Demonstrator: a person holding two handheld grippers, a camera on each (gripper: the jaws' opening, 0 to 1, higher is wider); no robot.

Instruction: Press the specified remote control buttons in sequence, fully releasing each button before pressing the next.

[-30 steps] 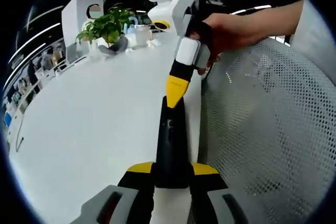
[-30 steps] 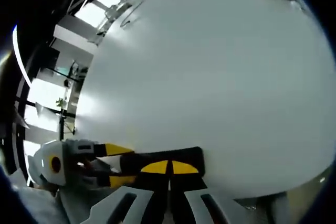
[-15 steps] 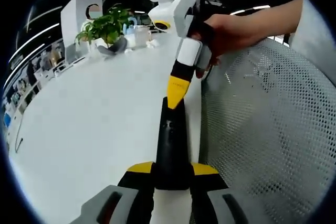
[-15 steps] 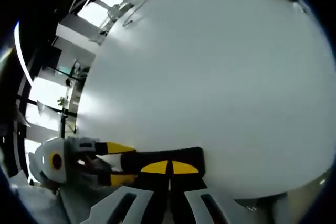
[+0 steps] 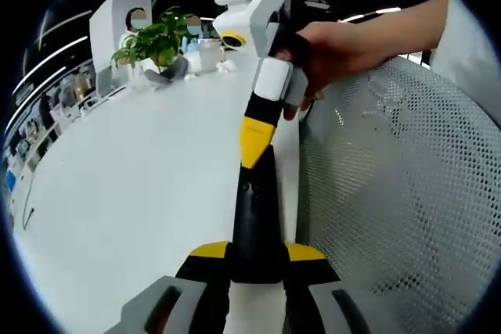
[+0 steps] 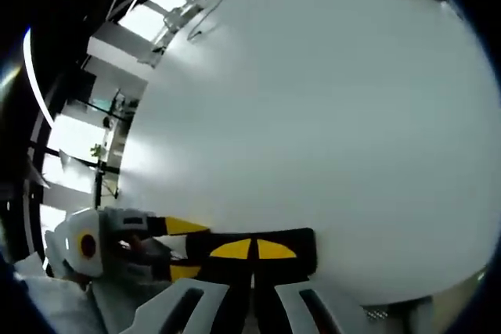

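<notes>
Left gripper [image 5: 254, 260] clamps the near end of the black remote control [image 5: 254, 209], holding it out over the white table [image 5: 133, 185]; a hand [image 5: 337, 48] angles the right gripper [image 5: 254, 142] down, yellow tips closed together on the remote's far end; beside it, a mesh chair [image 5: 399, 193]; a potted plant [image 5: 156, 41] sits far back.
</notes>
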